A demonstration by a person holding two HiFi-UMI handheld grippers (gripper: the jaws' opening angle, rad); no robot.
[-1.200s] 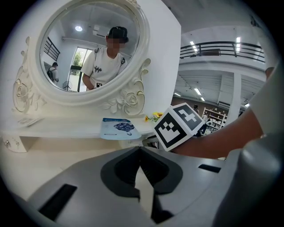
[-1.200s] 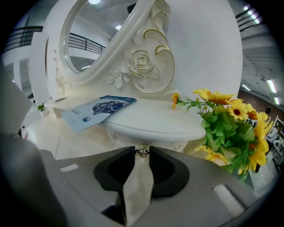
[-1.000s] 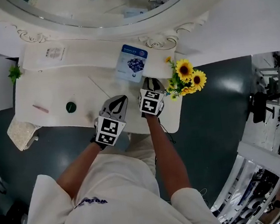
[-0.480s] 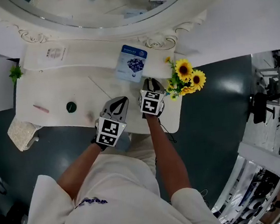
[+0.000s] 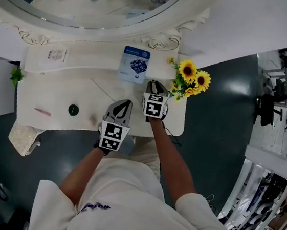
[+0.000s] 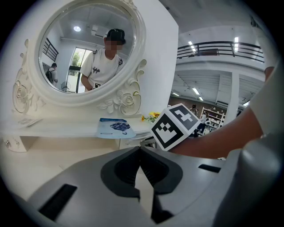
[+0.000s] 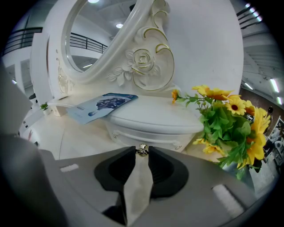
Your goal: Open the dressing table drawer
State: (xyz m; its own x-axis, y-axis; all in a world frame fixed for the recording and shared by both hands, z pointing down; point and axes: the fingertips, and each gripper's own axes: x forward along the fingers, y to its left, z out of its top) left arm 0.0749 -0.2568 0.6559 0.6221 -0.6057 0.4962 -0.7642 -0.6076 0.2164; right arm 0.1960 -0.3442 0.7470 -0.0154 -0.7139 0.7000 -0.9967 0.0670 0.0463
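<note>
Though steeply angled down, the head view gives no sight of the drawer (image 7: pixel 124 135) front or its knob (image 7: pixel 142 150): both hidden beneath the right hand-held gripper (image 5: pixel 154 85), toward the right end of the bench (image 5: pixel 54 99) and just beside the flowers (image 5: pixel 191 80). Could knock those flowers with a pull swung rightward. Left hand-held gripper (image 5: pixel 123 105) alongside, over the bench front, touching nothing that shows.

From the left gripper view: jaws fully together, nothing between them. Drawer largely blocked by the other gripper's marker cube (image 6: pixel 179 126). Only the packet (image 6: pixel 115 127) and mirror (image 6: pixel 88 48) clear.

From the right gripper view: jaws set narrow and clamped on the small metal knob, with only the very tips gripping. Likely to slip off so rounded and shiny a knob if pulled upward or at an angle rather than straight out. Likely to bind the drawer if tugged sideways. Cannot make out the knob's stem, covered by the tips, nor whether the drawer sits fully home.
</note>
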